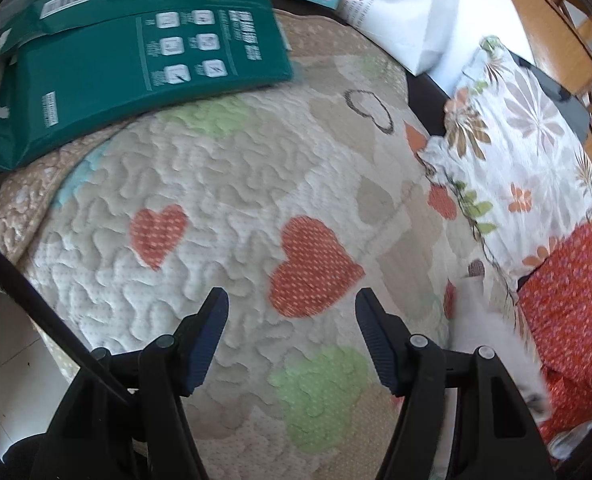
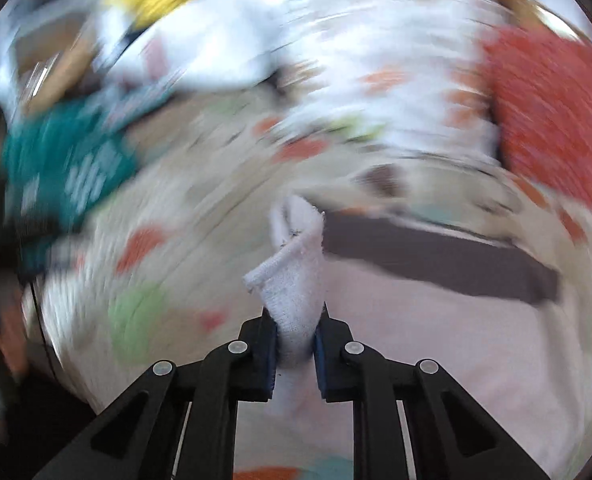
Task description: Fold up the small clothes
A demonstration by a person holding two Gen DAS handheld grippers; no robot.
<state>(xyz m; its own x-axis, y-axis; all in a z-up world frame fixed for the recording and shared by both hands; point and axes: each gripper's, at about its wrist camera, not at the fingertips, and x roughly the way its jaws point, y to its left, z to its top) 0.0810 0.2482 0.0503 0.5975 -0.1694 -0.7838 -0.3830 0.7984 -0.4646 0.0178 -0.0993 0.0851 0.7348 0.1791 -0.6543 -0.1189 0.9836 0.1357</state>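
My right tongs (image 2: 294, 340) are pinching a white cloth (image 2: 291, 280); my left tongs (image 1: 291, 336) are hanging open, empty, over the quilt (image 1: 223, 184).

Your left gripper (image 1: 291, 304), matte black angular linkage arms, pale round pivot pins beside the jaws, ribbed dark blue pads lining each finger, your right gripper (image 2: 294, 332) of identical black build, same blue pads and pale pins

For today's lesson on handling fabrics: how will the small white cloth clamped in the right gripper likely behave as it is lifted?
The white cloth is probably floppy: it bunches and creases where the right gripper pinches it. It seems light, its free end standing up unsupported. Its fuzzy knit surface suggests it should not slip easily.
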